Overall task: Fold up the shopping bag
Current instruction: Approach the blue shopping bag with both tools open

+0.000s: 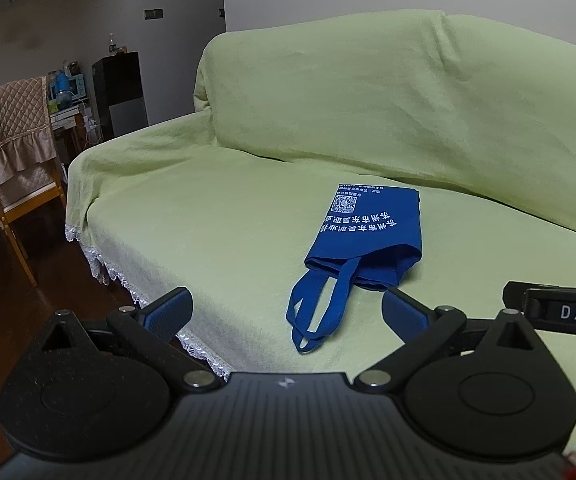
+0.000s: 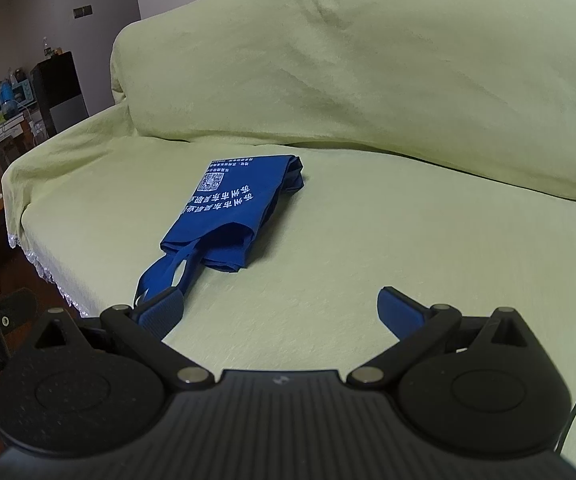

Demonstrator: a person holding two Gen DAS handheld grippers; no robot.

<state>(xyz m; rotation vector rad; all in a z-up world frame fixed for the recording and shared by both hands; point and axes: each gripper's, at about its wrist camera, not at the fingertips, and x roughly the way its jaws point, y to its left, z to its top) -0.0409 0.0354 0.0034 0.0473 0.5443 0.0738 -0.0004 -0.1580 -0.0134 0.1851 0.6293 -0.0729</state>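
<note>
**Bag lies on the sofa, folding partly done**

The bag (image 1: 367,236) is blue with white print, and it lies flat on the green cover of the sofa (image 1: 208,216), on the seat, near the backrest. It looks already folded lengthwise into a narrow strip, with its mouth and handles (image 1: 319,308) toward the cameras. So I judge the step in hand is the approach for a further fold (perhaps tucking the handles in first). The next move calls for a grip on the near end and carrying it over to the far end, keeping the layers together.

The left gripper (image 1: 286,308) has its jaws wide apart and holds nothing; the handles lie between and beyond its fingers. The right gripper (image 2: 280,308) is also spread wide and empty; whether its left finger (image 2: 164,308) touches the handles, I cannot tell.
</note>
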